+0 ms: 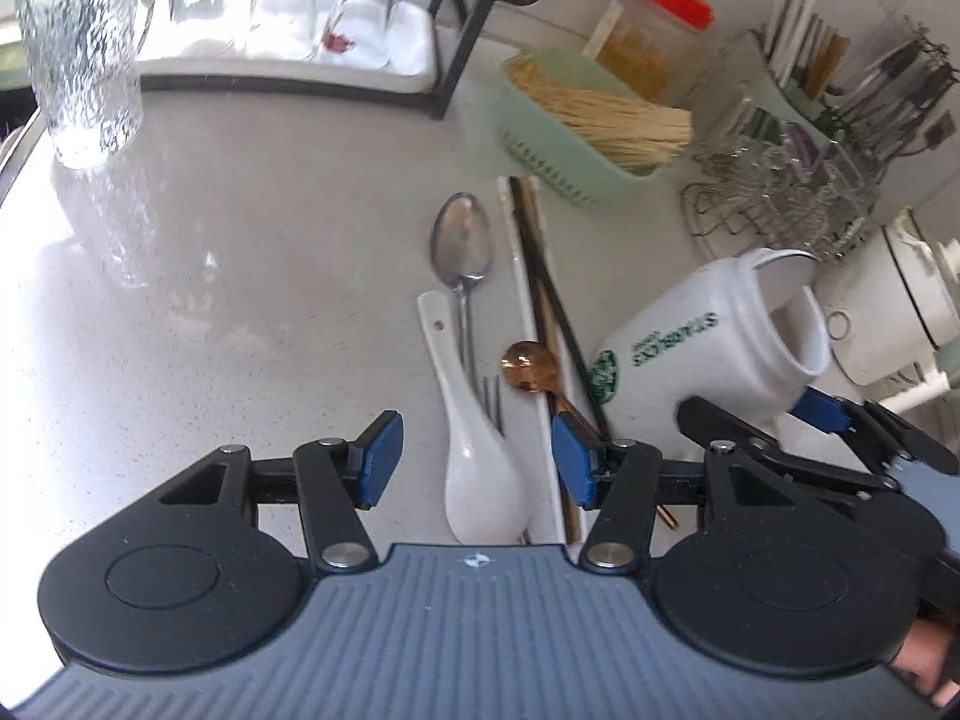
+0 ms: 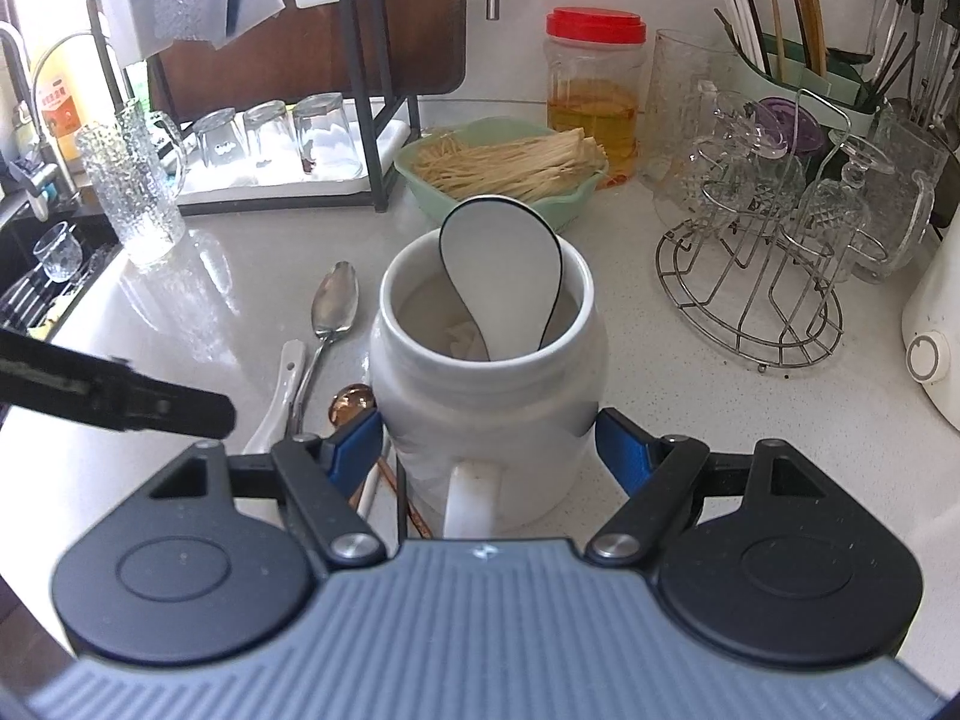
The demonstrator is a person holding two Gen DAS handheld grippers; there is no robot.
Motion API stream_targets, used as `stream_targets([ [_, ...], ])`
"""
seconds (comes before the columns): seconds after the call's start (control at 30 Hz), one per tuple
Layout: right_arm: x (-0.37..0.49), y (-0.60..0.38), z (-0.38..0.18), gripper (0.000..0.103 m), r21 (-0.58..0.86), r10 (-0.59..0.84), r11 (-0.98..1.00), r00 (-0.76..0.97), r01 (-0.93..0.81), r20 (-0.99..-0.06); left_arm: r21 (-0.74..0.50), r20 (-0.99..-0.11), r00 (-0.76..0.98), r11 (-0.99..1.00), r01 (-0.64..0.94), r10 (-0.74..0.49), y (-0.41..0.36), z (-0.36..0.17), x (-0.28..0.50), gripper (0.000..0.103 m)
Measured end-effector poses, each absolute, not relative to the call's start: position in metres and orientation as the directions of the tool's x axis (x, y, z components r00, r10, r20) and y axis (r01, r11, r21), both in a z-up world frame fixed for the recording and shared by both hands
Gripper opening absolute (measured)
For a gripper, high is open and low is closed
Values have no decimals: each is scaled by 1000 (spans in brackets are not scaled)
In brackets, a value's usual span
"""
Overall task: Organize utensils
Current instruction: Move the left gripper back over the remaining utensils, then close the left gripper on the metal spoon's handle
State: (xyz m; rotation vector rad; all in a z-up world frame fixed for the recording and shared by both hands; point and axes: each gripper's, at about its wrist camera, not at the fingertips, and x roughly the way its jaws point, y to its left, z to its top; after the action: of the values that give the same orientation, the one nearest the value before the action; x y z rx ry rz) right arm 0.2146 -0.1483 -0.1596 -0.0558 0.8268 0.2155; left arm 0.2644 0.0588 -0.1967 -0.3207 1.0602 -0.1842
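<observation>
My left gripper [image 1: 477, 459] hangs open over loose utensils on the counter. A white ceramic spoon [image 1: 480, 492] lies between its blue pads, untouched. Beside it lie a steel spoon [image 1: 462, 240], a small fork [image 1: 493, 402], a copper spoon [image 1: 527, 367] and dark chopsticks [image 1: 543, 282] on a white strip. My right gripper [image 2: 489, 447] is shut on a white mug [image 2: 486, 396] with a green logo [image 1: 672, 348], its pads pressing both sides and its handle toward the camera. A black-rimmed white spoon [image 2: 501, 276] stands inside the mug. A black finger of the left gripper [image 2: 120, 396] shows in the right wrist view.
A green basket of dry noodles [image 2: 504, 165] and a red-lidded jar [image 2: 594, 90] stand behind the mug. A wire rack of glasses [image 2: 756, 240] and a chopstick holder [image 2: 798, 60] are at the right. A glass pitcher [image 2: 135, 192], a tray of upturned glasses [image 2: 270, 138] and the sink [image 2: 54, 264] are at the left.
</observation>
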Motion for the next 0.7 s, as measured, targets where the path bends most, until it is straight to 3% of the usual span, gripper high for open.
stream_targets([
  [0.2,215,-150,-159,78,28,179,971,646,-237,-742,-340,-820,499,940,-32,-280,58,-208,285,60],
  [0.7,215,-146,-157,77,28,161,976,636,-214,-755,-188,-826,533,981,44,-182,42,-229,358,60],
])
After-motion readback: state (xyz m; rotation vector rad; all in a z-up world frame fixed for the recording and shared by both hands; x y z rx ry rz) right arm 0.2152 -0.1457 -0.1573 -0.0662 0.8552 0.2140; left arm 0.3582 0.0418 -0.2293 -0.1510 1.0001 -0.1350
